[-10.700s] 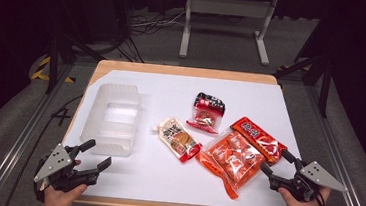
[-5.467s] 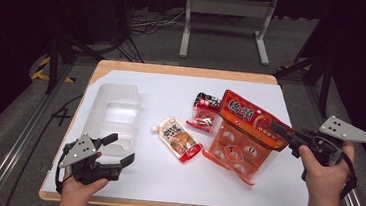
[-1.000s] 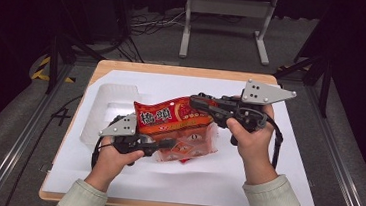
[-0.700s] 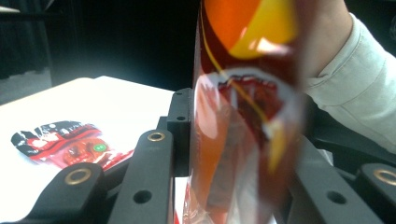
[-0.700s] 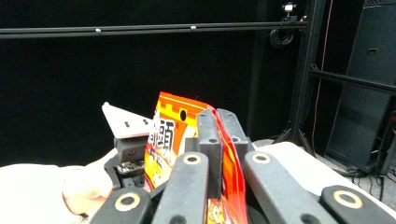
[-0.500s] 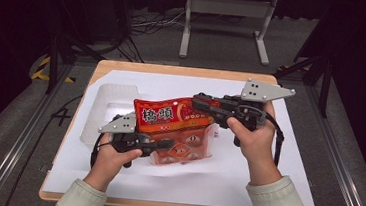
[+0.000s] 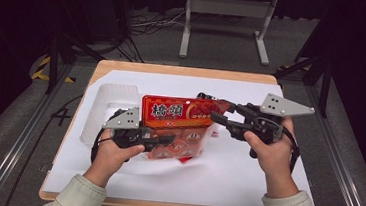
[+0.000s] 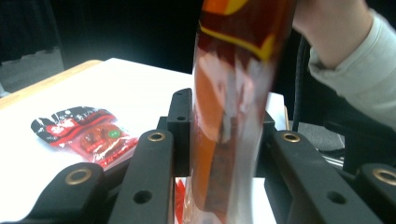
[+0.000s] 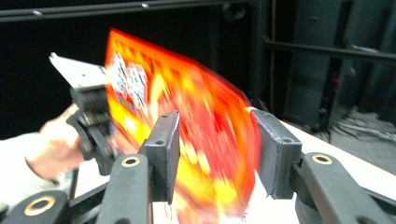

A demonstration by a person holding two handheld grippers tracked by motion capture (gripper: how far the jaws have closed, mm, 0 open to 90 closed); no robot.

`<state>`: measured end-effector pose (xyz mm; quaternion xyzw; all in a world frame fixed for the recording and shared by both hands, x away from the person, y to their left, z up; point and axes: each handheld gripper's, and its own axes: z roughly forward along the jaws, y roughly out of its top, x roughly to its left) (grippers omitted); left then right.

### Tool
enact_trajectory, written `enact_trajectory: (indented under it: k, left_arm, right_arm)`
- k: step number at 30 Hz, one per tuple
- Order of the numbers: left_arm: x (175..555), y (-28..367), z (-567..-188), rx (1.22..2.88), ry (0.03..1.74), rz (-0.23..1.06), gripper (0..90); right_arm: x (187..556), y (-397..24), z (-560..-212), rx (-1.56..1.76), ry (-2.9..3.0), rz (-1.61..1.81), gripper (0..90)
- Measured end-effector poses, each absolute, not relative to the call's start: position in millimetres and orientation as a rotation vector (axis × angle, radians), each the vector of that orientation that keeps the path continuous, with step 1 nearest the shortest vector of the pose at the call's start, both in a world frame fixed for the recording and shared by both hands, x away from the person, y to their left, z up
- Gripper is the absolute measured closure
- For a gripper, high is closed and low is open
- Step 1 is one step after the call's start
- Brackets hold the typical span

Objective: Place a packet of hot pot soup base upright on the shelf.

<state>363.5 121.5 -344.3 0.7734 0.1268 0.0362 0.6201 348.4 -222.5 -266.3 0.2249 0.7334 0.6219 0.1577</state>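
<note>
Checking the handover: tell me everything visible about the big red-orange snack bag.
The big red-orange snack bag is a glossy plastic pouch: a red-orange printed band with large white characters above a clear part showing small wrapped pieces. It stands on edge, lifted off the white table sheet. The left tool is clamped on its lower part, pads pressing the film. The right tool has just been opening; its pads stand apart from the bag's end, which lies between them. Motion blurs the print.
</note>
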Motion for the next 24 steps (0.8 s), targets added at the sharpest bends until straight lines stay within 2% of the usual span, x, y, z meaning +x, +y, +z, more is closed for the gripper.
enact_trajectory:
  k: [10,18,24]
  left_arm:
    - [376.2,131.6,-329.3,1.723,0.324,0.120,70.9]
    - [387.0,142.9,-318.9,1.678,0.352,0.149,70.9]
    - [388.5,146.4,-314.7,1.659,0.354,0.156,70.9]
  right_arm:
    - [347.4,-260.7,-309.2,0.811,2.101,1.699,44.8]
    - [347.7,-272.6,-340.7,0.872,2.097,1.583,35.4]
    - [348.3,-276.6,-357.2,0.872,2.081,1.521,31.9]
